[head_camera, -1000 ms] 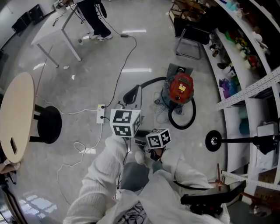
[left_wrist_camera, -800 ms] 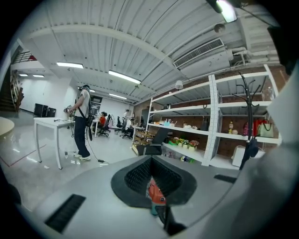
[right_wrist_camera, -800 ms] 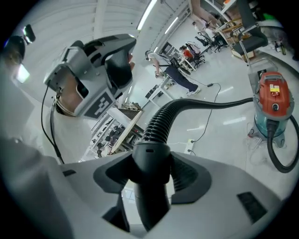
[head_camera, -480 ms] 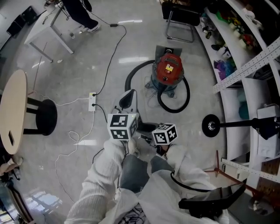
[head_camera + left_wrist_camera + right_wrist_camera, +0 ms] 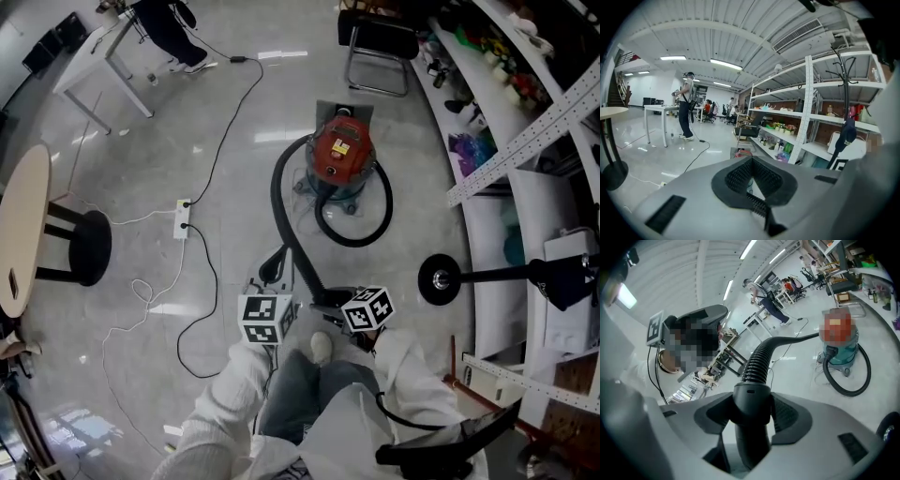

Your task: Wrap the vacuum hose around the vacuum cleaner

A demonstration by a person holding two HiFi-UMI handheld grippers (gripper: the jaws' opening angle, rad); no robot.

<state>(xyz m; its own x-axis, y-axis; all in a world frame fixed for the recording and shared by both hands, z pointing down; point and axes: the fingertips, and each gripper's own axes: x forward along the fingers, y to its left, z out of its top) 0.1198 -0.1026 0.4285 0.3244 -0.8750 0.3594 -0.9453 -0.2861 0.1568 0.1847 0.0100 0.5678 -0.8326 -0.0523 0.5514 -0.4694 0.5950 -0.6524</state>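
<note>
The right gripper (image 5: 751,405) is clamped on the smooth cuff of the black hose (image 5: 759,357). The hose's ribbed length arcs away ahead of it to the vacuum cleaner (image 5: 339,157), round and red-topped, well beyond both grippers. Only the head view shows the hose looping on the glossy floor (image 5: 291,94) beside the cleaner. The left gripper (image 5: 752,177), just beside the right, is closed on nothing.
</note>
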